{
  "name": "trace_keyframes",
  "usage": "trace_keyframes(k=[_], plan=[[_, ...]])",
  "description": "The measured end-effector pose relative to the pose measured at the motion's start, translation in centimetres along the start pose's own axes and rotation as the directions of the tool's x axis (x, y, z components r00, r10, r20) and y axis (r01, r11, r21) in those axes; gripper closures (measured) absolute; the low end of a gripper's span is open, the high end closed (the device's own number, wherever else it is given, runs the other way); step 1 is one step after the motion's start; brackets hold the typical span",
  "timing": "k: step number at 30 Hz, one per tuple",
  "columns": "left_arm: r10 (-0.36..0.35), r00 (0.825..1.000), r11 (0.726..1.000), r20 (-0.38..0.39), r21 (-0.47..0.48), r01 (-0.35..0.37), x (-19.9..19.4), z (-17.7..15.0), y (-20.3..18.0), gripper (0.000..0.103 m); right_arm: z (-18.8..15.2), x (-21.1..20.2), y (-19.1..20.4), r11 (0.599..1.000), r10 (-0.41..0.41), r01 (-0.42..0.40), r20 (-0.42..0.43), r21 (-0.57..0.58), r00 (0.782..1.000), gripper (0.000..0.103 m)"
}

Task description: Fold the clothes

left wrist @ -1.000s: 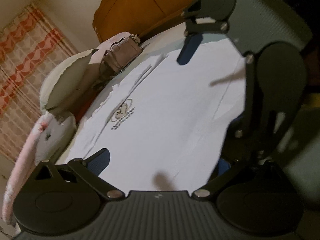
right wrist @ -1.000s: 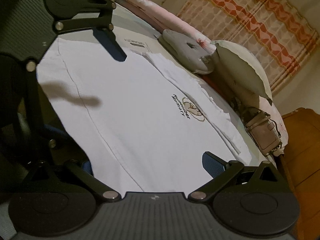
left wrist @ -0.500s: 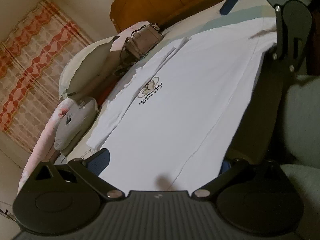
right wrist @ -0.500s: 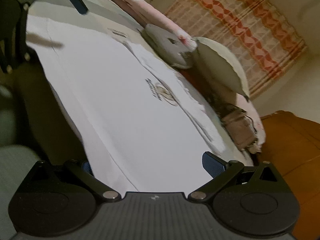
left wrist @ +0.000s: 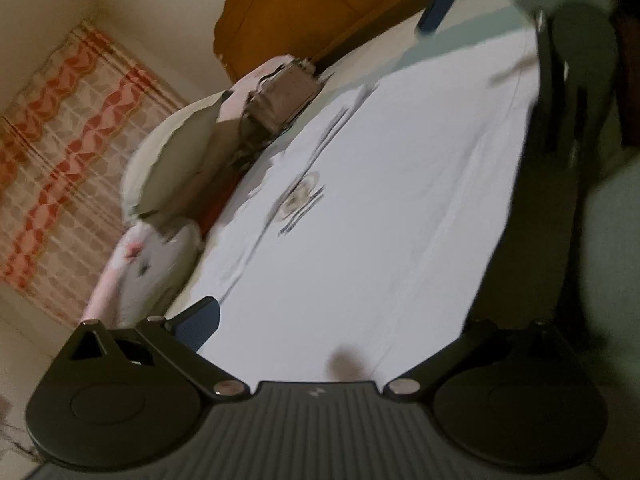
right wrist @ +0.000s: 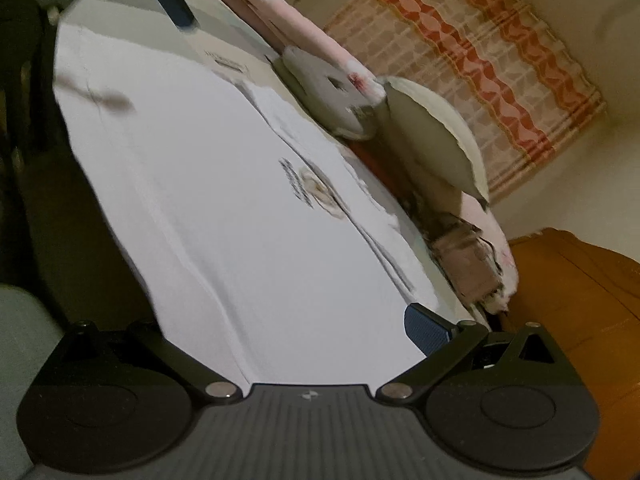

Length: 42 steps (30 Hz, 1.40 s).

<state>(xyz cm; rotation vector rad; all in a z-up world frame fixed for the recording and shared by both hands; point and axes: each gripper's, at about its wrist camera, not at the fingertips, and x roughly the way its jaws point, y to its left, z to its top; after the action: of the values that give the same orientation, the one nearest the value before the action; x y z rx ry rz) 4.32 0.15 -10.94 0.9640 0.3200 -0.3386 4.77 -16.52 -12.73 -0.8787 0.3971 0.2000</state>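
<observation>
The left gripper (left wrist: 332,320) has its fingers spread wide, the white T-shirt (left wrist: 384,208) running between them; its blue pad (left wrist: 200,322) at 8 o'clock sits at the shirt's edge, while the other finger at 4 o'clock is hidden behind the cloth, so a grip cannot be told. The right gripper (right wrist: 288,328) is equally wide, blue pad (right wrist: 426,330) at 4 o'clock beside the hem, its 8 o'clock finger lost under fabric. The shirt lies stretched across the bed, printed logo (right wrist: 316,188) facing up but blurred. Beyond it, at 2 o'clock in the right view, sit a cream pillow (right wrist: 432,140), a brown handbag (right wrist: 464,256) and a patterned curtain (right wrist: 488,72).
</observation>
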Motion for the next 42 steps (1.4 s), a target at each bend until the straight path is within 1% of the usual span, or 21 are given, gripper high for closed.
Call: trace_keyframes(k=[2, 4, 8, 10, 16, 19, 26, 31, 42], plan=[[0.039, 0.999, 0.999, -0.015, 0.012, -0.039, -0.1, -1.2, 0.4, 0.0, -0.7, 0.1, -0.4, 0.999, -0.039, 0.039, -0.011, -0.014, 0.999, 0.0], [0.06, 0.998, 0.998, -0.011, 0.015, -0.059, -0.3, -1.8, 0.7, 0.0, -1.1, 0.2, -0.5, 0.996, -0.083, 0.083, -0.005, -0.029, 0.997, 0.0], [0.096, 0.995, 0.995, 0.017, -0.013, -0.096, -0.5, -1.4, 1.6, 0.0, -1.1, 0.3, -0.2, 0.987, -0.154, 0.155, 0.025, -0.047, 0.988, 0.0], [0.111, 0.993, 0.994, 0.028, -0.021, -0.111, -0.4, -1.1, 2.1, 0.0, -0.9, 0.5, -0.3, 0.982, -0.177, 0.179, 0.036, -0.062, 0.983, 0.0], [0.127, 0.991, 0.992, 0.048, -0.029, -0.126, 0.6, -0.2, 4.0, 0.0, -0.2, 1.5, -1.9, 0.978, -0.198, 0.2, 0.043, -0.059, 0.979, 0.0], [0.124, 0.991, 0.992, 0.052, -0.034, -0.122, 1.4, 0.1, 5.1, 0.0, 0.4, 2.2, -2.9, 0.976, -0.207, 0.21, 0.05, -0.057, 0.977, 0.0], [0.132, 0.989, 0.99, 0.067, -0.055, -0.129, 3.7, 0.9, 7.3, 0.0, 1.7, 4.7, -4.8, 0.968, -0.241, 0.244, 0.056, -0.064, 0.969, 0.0], [0.129, 0.989, 0.989, 0.067, -0.079, -0.124, 6.0, 1.5, 9.0, 0.0, 2.6, 7.0, -6.3, 0.964, -0.255, 0.259, 0.062, -0.067, 0.965, 0.0], [0.114, 0.993, 0.977, 0.037, -0.186, -0.106, 13.2, 2.6, 13.4, 0.0, 4.8, 13.4, -10.0, 0.959, -0.277, 0.28, 0.067, -0.047, 0.959, 0.0]])
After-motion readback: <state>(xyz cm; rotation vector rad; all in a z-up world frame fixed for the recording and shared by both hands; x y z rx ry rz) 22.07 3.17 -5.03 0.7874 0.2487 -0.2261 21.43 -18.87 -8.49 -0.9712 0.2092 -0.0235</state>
